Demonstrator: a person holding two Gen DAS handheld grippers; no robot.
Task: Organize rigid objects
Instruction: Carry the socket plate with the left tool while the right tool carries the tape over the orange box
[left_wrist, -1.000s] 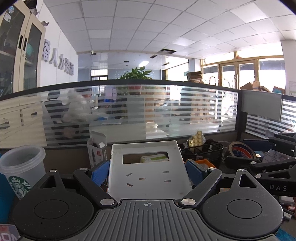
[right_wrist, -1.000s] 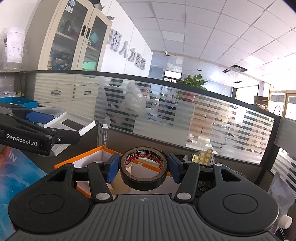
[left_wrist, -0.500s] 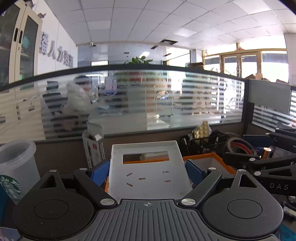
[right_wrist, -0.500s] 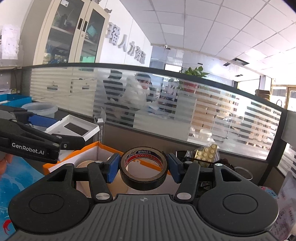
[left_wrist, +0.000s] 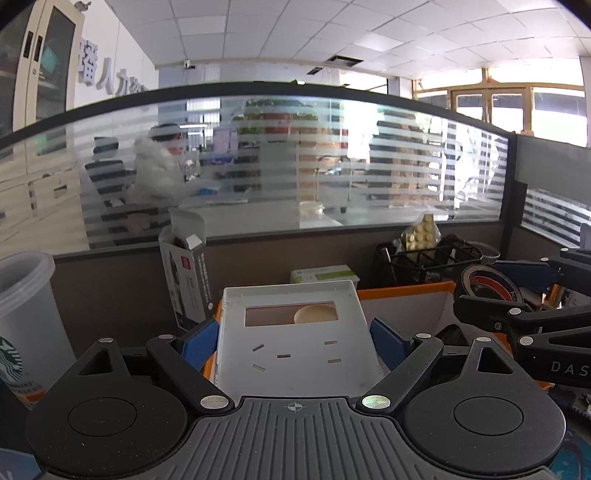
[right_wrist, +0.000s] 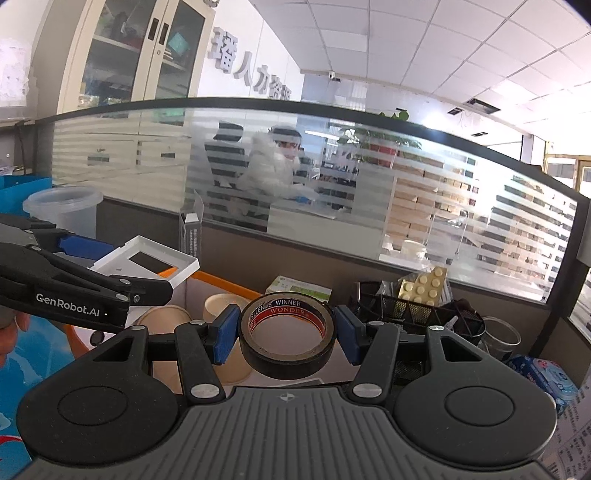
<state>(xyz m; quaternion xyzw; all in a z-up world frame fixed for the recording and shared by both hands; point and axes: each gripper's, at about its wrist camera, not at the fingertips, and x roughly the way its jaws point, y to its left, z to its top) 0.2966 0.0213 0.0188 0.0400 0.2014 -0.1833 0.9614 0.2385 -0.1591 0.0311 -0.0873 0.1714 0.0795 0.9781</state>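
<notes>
While both loads hang above the orange-rimmed box (left_wrist: 406, 291), the step in hand appears to be delivery. Left claw (left_wrist: 293, 339) pinches a white plastic frame (left_wrist: 295, 343) by its side edges; right claw (right_wrist: 286, 334) pinches a roll of black tape (right_wrist: 288, 332) across its width. Next move, by judgement: lower each into the box, clear of the paper cups (right_wrist: 221, 306), then spread the jaws.

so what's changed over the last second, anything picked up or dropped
Nothing picked up or let go. Both grippers have carried their loads forward and down over the orange-edged box: its inside with the paper cups now shows. The left gripper stays clamped on the white plastic frame, the right gripper on the black tape roll.
</notes>
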